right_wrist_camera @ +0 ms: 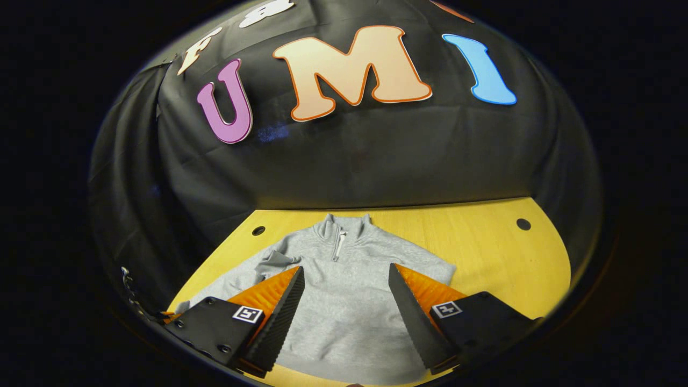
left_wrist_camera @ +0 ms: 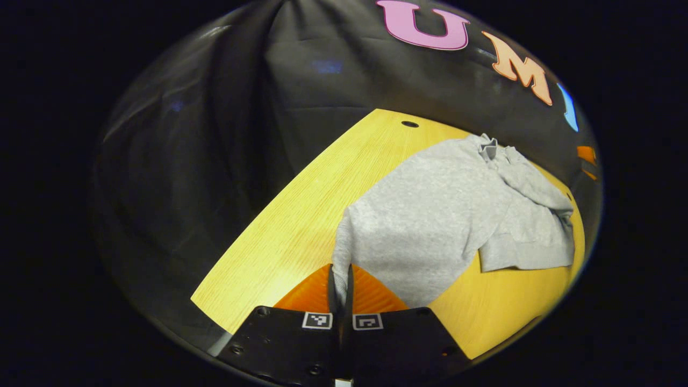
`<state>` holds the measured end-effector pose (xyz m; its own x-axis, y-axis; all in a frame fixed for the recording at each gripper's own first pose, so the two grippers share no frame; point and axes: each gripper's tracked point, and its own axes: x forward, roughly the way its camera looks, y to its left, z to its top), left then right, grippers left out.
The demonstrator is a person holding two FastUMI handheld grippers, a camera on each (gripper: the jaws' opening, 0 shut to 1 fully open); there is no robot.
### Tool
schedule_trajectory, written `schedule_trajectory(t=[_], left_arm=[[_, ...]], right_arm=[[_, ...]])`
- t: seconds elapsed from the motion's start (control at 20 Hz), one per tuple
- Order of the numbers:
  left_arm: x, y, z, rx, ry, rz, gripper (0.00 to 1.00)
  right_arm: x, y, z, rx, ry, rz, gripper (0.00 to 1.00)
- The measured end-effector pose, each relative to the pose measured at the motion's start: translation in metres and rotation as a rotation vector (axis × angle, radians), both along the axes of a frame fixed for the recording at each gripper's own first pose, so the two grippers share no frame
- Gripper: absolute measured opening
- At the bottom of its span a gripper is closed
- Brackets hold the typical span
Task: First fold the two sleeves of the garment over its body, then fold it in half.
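1. Already the grey garment [right_wrist_camera: 344, 301] lay flat on the bench [right_wrist_camera: 500, 258], both sleeves [left_wrist_camera: 529, 226] apparently folded over its body.
2. Left gripper [left_wrist_camera: 341, 282] jaws pinched the garment's near edge; right gripper [right_wrist_camera: 346, 290] jaws stood wide above it.
3. Outstanding, on judgement: the half fold.

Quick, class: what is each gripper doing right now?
Left gripper: closed, pinching the edge of the grey sweatshirt.
Right gripper: open, holding nothing, poised over the sweatshirt's body.
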<state>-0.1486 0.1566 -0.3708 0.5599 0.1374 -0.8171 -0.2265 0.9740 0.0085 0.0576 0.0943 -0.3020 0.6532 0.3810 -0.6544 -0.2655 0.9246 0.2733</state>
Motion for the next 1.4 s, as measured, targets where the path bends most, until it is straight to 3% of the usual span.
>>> schedule_trajectory(t=[0.55,1.0,1.15,1.2,1.4], left_arm=[[0.128,-0.057,0.091,-0.102,-0.238,-0.039,0.0],[0.218,-0.15,0.125,-0.139,-0.338,-0.196,0.0],[0.247,-0.197,0.132,-0.147,-0.369,-0.273,0.0],[0.255,-0.214,0.133,-0.149,-0.375,-0.303,0.0],[0.282,-0.313,0.133,-0.159,-0.385,-0.459,0.0]], right_arm=[[-0.031,-0.082,0.005,-0.013,0.004,-0.098,0.98],[-0.066,-0.172,0.005,-0.026,0.027,-0.23,0.98],[-0.079,-0.202,0.003,-0.036,0.037,-0.272,0.94],[-0.083,-0.211,0.002,-0.042,0.042,-0.285,0.98],[-0.102,-0.254,-0.005,-0.057,0.063,-0.339,0.94]])
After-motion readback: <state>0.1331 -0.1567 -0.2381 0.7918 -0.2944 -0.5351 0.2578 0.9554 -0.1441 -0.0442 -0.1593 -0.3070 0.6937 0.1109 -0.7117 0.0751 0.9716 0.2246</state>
